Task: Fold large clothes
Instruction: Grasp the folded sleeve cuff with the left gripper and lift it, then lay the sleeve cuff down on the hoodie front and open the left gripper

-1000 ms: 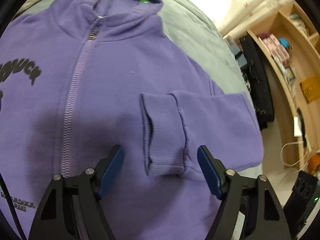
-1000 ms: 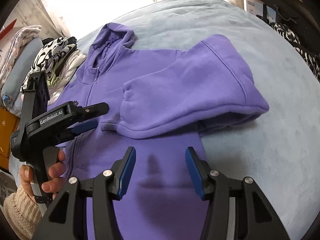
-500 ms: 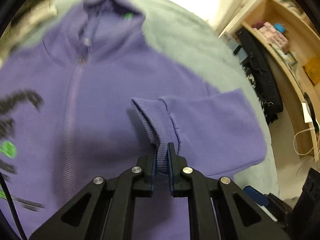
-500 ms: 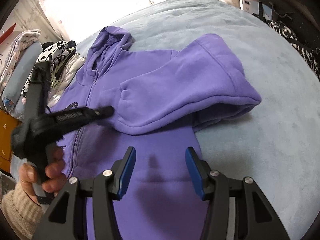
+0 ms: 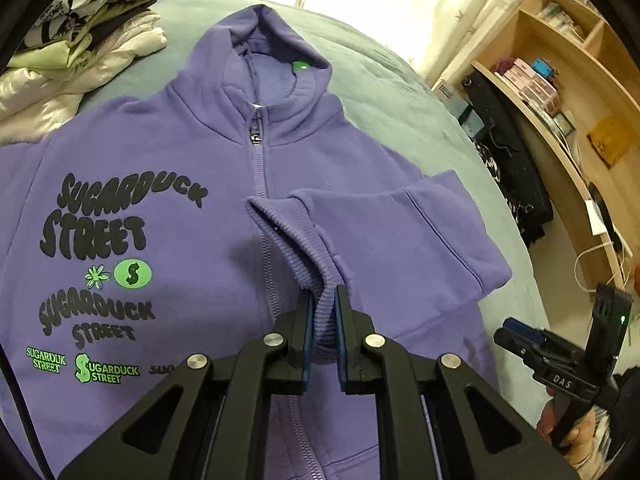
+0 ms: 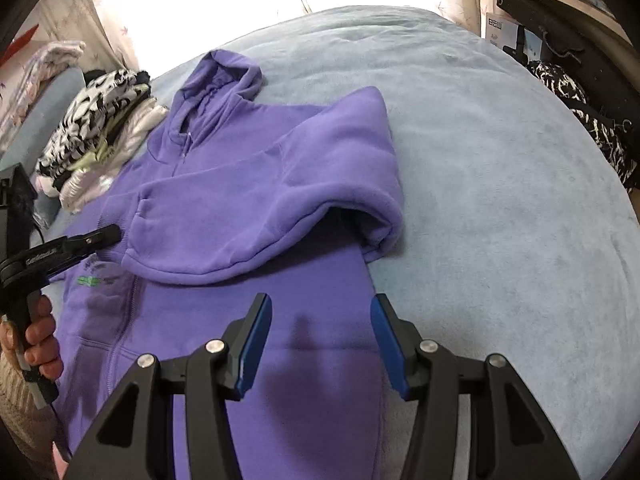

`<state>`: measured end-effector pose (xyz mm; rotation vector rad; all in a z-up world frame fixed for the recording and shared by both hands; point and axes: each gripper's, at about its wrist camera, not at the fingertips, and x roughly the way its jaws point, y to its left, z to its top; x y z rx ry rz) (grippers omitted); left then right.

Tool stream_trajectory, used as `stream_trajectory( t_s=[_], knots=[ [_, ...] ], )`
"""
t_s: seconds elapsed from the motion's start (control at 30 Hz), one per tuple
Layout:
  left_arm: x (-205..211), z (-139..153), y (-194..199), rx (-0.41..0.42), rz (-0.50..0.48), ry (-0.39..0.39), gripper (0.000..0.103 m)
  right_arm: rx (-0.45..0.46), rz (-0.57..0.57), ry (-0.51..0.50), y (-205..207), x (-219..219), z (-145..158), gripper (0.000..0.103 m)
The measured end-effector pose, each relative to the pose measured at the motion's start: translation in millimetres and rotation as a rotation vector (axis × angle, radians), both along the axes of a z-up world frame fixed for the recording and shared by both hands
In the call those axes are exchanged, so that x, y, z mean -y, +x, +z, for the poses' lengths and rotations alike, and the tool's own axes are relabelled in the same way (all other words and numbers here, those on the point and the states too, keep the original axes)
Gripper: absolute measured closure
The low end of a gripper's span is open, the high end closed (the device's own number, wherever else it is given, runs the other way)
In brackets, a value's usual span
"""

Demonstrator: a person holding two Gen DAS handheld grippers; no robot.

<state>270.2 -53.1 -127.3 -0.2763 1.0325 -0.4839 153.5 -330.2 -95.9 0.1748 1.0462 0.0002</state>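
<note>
The purple hoodie (image 5: 168, 184) lies zipped, front side up, on a grey-blue bed (image 6: 500, 168), hood toward the far edge. There's lots of bare bed to the right of it in the right wrist view, less on the other side, where a stack of folded clothes (image 6: 100, 128) sits just beside the shoulder. Wooden shelves (image 5: 560, 92) and dark bags crowd the bed's far side, with pale curtains behind. One sleeve (image 6: 280, 200) is folded across the chest. The left gripper (image 5: 322, 312) has its fingers pinching that sleeve's ribbed cuff (image 5: 296, 248), which is lifted a bit off the front. The right gripper (image 6: 320, 336) hovers over the lower hem area, fingers spread partway, holding nothing.
</note>
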Motion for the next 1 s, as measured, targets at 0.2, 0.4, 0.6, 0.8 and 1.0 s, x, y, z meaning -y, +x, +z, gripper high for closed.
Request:
stream_trajectory(
  t_s=[0.2,0.4,0.6,0.8,1.0],
  knots=[
    [-13,7,11,0.074,-0.003,0.09,0.096,-0.02,0.041,-0.049,14,-18,-6,0.051],
    [-61,24,51,0.156,0.094,0.221,0.096,-0.027,0.06,-0.045,30,-33,-11,0.052],
    [-111,0,82,0.086,0.173,0.244,0.093,-0.066,0.007,-0.05,47,-25,-21,0.051],
    [-139,-38,87,-0.06,0.212,0.133,0.08,-0.078,-0.05,0.056,49,7,-22,0.051],
    [-131,-33,91,-0.059,0.209,0.122,0.056,-0.073,-0.083,0.064,63,20,-20,0.051]
  ],
)
